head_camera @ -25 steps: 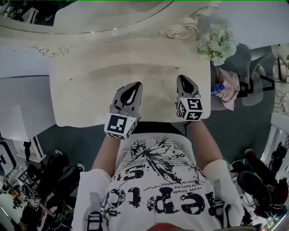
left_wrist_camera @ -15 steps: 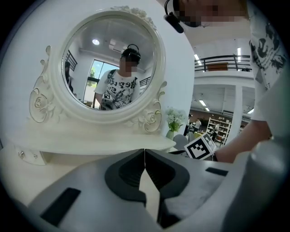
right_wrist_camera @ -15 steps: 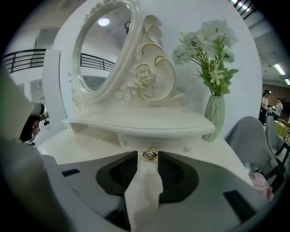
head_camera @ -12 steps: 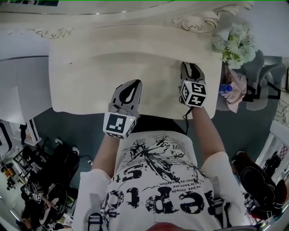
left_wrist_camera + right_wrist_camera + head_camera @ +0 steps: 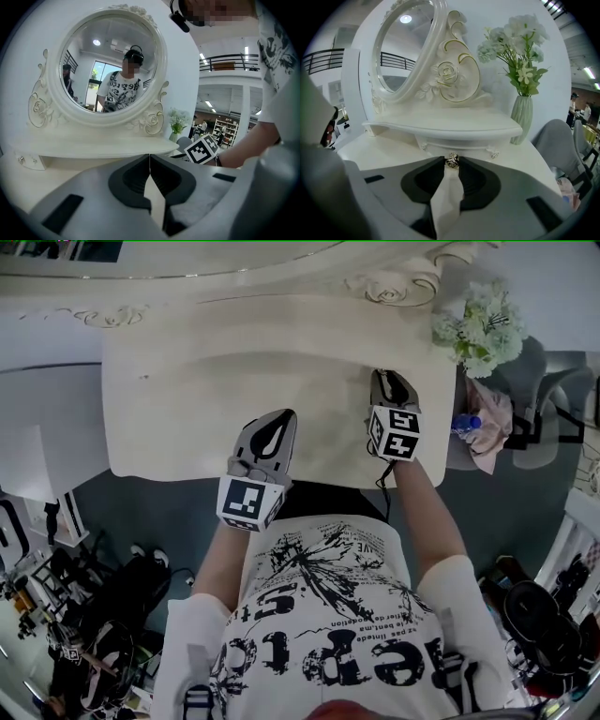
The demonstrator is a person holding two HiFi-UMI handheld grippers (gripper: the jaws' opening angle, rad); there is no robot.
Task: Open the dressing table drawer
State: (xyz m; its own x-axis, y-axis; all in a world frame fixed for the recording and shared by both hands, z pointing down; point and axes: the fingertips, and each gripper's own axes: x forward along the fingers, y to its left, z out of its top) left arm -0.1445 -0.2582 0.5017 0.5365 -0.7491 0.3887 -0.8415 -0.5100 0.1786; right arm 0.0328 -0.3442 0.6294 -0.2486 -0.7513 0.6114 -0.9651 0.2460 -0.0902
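Head view: a cream dressing table fills the upper half, with a bunch of white flowers at its right back corner. The left gripper hovers over the front middle of the tabletop, pointing toward the back. The right gripper reaches further in, its tips at the front edge of the raised shelf. The drawer itself cannot be seen from here.

Left gripper view: the jaws are together, tips meeting with nothing between them. Beyond them stand the round carved mirror and the shelf below it. The right gripper's marker cube shows off to the right, well apart from these jaws.

Right gripper view: a small drawer sits tucked under the shelf, directly ahead of the jaws. Its small metallic drawer knob lies right between the two jaw tips, which are closed in on it from either side, touching it. A ribbed pale green vase holding the flowers stands on the shelf's right end, to the right of the drawer.
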